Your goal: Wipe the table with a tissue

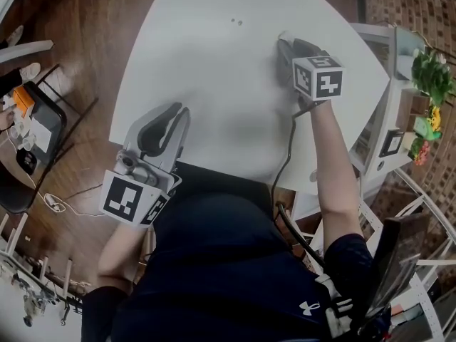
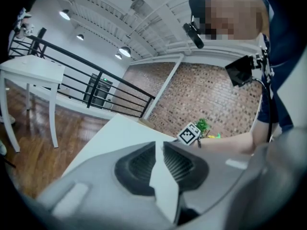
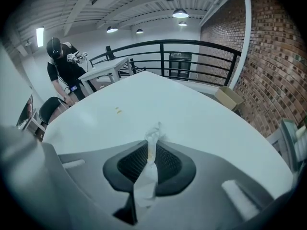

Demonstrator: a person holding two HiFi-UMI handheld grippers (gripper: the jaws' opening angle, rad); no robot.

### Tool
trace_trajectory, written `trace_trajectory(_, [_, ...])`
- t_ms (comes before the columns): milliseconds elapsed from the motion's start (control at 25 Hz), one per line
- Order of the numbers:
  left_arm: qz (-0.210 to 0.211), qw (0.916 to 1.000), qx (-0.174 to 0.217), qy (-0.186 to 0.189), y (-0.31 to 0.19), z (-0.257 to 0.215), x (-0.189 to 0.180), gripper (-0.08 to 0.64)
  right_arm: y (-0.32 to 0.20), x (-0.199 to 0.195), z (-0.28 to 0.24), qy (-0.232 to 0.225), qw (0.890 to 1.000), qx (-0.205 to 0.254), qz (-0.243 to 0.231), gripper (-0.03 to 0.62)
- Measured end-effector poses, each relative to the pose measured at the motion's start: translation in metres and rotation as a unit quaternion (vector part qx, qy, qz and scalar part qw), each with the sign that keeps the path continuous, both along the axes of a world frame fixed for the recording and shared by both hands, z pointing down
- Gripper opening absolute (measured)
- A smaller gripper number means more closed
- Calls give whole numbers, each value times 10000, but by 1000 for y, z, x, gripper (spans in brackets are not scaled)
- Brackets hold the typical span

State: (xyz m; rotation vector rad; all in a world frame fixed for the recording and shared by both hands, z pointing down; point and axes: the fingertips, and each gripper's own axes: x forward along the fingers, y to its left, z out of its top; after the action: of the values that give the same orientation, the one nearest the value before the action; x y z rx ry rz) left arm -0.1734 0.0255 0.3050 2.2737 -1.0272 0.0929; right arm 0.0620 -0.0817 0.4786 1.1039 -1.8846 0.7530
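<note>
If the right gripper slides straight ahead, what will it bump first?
Probably only bare table: the right gripper, with its tissue, aims just right of the small crumbs.

Table [image 1: 214, 63]: smooth matt white top; tissue [image 3: 152, 143] on the table: thin crumpled white paper, pinched by the right gripper [image 3: 151, 158], matt grey plastic with ribbed black pads [image 3: 132, 164]; floor [image 1: 78, 70] around the table: glossy dark wood; wall [image 3: 273, 56] beyond the table: rough red brick.

1. I see a plain white tabletop [image 1: 214, 84] spreading wide under the camera. It stands on a dark wooden floor [image 1: 78, 70].
2. Two tiny specks [image 1: 236, 22] lie on it toward the far side, close together.
</note>
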Motion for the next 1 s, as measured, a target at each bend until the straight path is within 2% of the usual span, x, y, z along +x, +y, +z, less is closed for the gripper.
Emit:
trace_trajectory(320, [-92, 10000, -24, 14, -3, 3, -10, 49, -13, -12, 0, 37, 9999, -1, -123, 41])
trace_trajectory(560, [-58, 10000, -45, 7, -5, 4, -10, 49, -6, -15, -1, -168, 9997, -114, -160, 41])
trace_trajectory(840, [-29, 10000, -43, 13, -6, 3, -6, 48, -12, 9, -2, -307, 9990, -119, 290, 41])
trace_trajectory(1000, [-62, 10000, -64, 10, -6, 5, -8, 48, -19, 2, -1, -143, 9997, -34, 190, 41])
